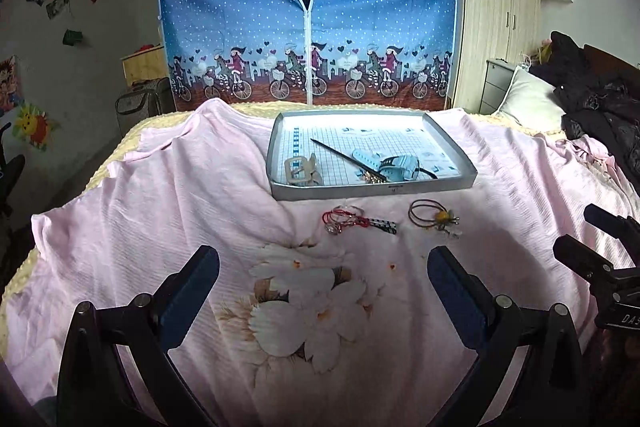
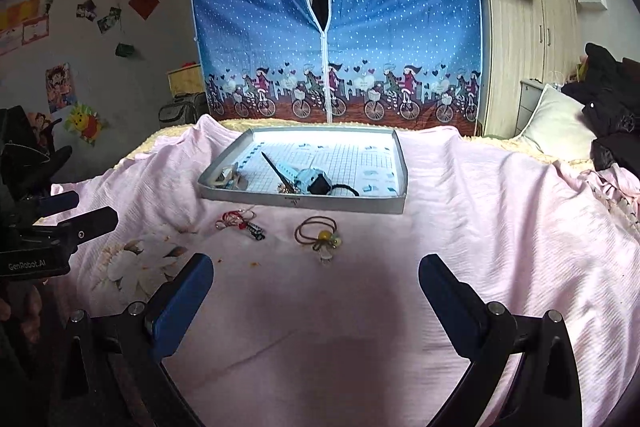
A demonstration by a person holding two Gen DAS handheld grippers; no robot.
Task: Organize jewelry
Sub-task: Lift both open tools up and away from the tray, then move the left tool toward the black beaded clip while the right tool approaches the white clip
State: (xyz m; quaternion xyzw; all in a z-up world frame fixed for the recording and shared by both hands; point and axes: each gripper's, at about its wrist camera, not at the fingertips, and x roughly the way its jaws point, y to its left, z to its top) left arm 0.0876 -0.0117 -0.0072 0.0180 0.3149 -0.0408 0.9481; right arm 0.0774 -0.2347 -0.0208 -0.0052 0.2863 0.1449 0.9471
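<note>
1. The left gripper [image 1: 323, 269] hangs over the pink sheet [image 1: 160, 227], fingers spread wide, nothing between them.
2. The right gripper [image 2: 316, 271] hovers the same way, wide apart and empty, nearer than the tray [image 2: 304, 205].
3. Just in front of the tray's near wall lie a red cord bracelet [image 1: 346, 219] touching a checkered hair clip [image 1: 382, 225], and beside them, apart, brown hair ties with a yellow charm [image 2: 320, 233].
4. Inside the tray rest a beige claw clip [image 1: 299, 169] at its left, a dark hair stick [image 1: 348, 159] and a light blue clip [image 1: 394, 163] mid-tray.
5. Behind the tray stands a blue fabric wardrobe [image 1: 308, 7].
</note>
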